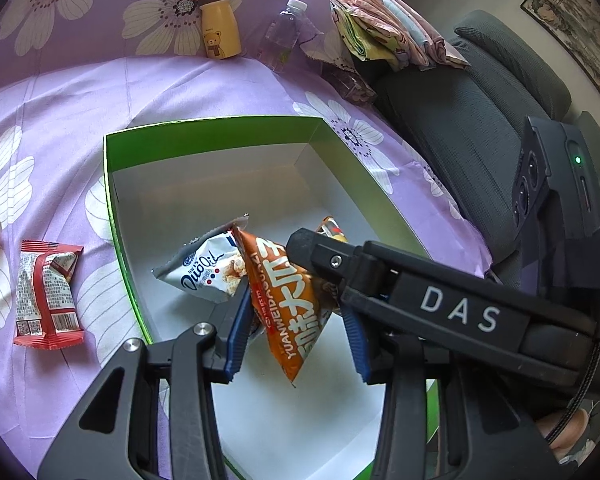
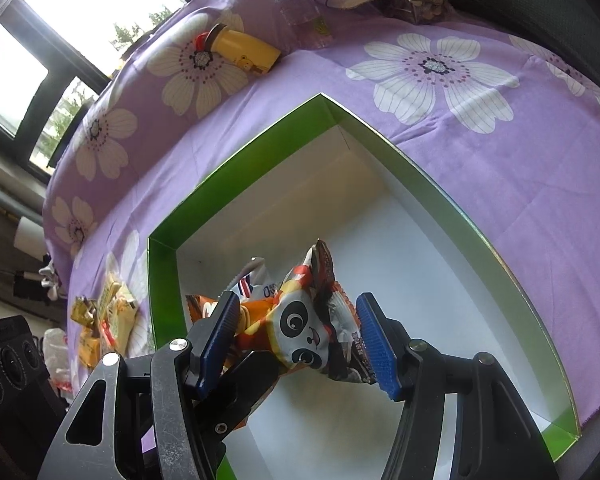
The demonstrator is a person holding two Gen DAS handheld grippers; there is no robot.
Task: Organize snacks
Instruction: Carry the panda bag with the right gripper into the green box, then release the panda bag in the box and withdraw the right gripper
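Note:
A green box (image 1: 212,124) with a white inside lies open on the purple flowered cloth (image 1: 180,88). Over it, my left gripper (image 1: 296,336) is shut on an orange snack packet (image 1: 288,300) that hangs upright between the blue pads. A white and blue packet (image 1: 204,272) rests on the box floor just behind it. My right gripper (image 2: 298,340) is shut on a crumpled panda-face packet (image 2: 304,332), also above the box (image 2: 236,172). The right gripper's arm (image 1: 440,304) crosses the left wrist view, its fingertip beside the orange packet (image 2: 256,316).
A red and white packet (image 1: 46,296) lies on the cloth left of the box. Several yellow packets (image 2: 104,320) sit further left. A yellow bear bottle (image 1: 220,26) and a clear water bottle (image 1: 284,32) stand behind. Folded cloths (image 1: 388,28) lie on a grey sofa (image 1: 472,120).

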